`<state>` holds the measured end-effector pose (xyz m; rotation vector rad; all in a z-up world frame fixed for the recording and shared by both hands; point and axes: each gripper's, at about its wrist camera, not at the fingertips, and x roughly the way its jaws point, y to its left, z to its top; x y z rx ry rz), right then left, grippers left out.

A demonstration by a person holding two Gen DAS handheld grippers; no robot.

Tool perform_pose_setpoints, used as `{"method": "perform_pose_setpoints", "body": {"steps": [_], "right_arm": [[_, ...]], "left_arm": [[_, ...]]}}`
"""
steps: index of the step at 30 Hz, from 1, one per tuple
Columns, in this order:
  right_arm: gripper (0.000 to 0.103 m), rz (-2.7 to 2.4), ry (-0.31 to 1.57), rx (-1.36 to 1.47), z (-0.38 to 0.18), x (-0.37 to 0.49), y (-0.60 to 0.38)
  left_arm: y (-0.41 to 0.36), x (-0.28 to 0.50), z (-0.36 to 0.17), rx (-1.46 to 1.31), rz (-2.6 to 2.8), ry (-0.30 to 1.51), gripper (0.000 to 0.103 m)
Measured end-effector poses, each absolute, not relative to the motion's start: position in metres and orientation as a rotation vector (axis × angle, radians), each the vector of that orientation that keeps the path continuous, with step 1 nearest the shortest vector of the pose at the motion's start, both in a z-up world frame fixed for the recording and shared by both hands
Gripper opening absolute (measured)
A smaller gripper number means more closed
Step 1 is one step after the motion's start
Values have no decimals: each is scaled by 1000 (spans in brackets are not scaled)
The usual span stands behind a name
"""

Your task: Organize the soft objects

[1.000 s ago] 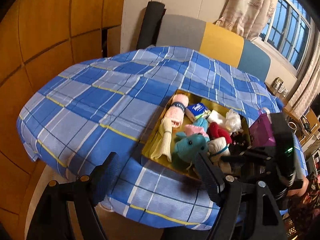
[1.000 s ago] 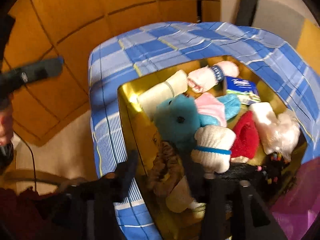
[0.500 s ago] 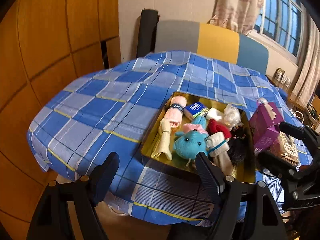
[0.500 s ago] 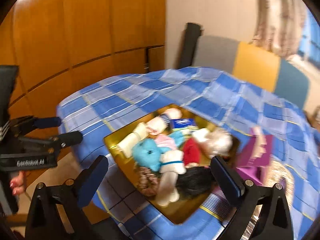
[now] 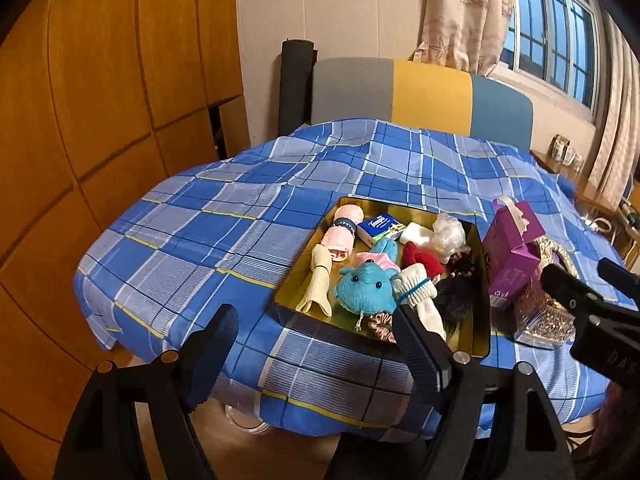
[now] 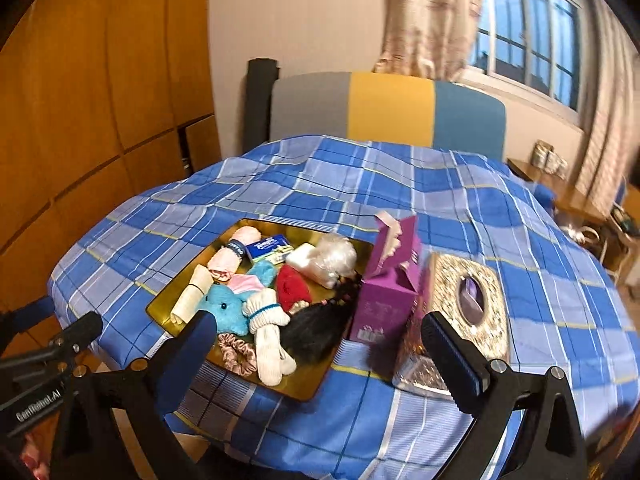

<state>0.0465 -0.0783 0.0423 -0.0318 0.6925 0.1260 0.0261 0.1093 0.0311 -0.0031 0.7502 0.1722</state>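
A gold tray (image 5: 482, 304) (image 6: 304, 384) on the checked table holds several soft things. Among them are a blue plush (image 5: 362, 288) (image 6: 226, 306), a pink towel roll (image 5: 344, 232), a cream cloth (image 5: 318, 280), a white sock (image 5: 416, 288) (image 6: 266, 320), a red piece (image 5: 422, 258), a tissue pack (image 5: 380, 226), black hair (image 6: 316, 328) and a pink scrunchie (image 6: 238, 352). My left gripper (image 5: 314, 312) hangs open and empty off the table's near edge. My right gripper (image 6: 316, 320) is wide open, empty, back from the tray.
A purple carton (image 6: 390, 292) stands open against the tray's right side, with a sparkly tissue box (image 6: 464, 304) beside it. The blue checked cloth (image 5: 224, 236) drapes over the table edge. A grey, yellow and blue sofa back (image 5: 420, 96) lies behind; wood panels (image 5: 100, 100) stand left.
Both grippers have drawn back and risen from the tray. The right one, earlier close over the toys with narrower jaws, now stands wide open and levelled out.
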Motion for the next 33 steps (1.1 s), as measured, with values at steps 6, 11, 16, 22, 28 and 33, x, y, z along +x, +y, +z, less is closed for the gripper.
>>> {"method": "perform_pose_setpoints", "body": {"steps": [6, 11, 16, 22, 28, 33], "right_arm": [[103, 80, 697, -24, 42, 37, -86], [103, 67, 696, -2, 45, 32, -91], [103, 20, 673, -28, 48, 28, -87], [103, -2, 704, 17, 43, 32, -92], [103, 27, 744, -3, 32, 33, -82], [103, 27, 767, 5, 26, 33, -78]], "left_arm": [[94, 21, 31, 16, 157, 772, 80], [90, 19, 34, 8, 175, 767, 80], [92, 15, 34, -19, 217, 772, 80], [97, 16, 35, -53, 193, 784, 80], [96, 16, 36, -51, 188, 781, 80], [96, 18, 35, -33, 202, 782, 80]]}}
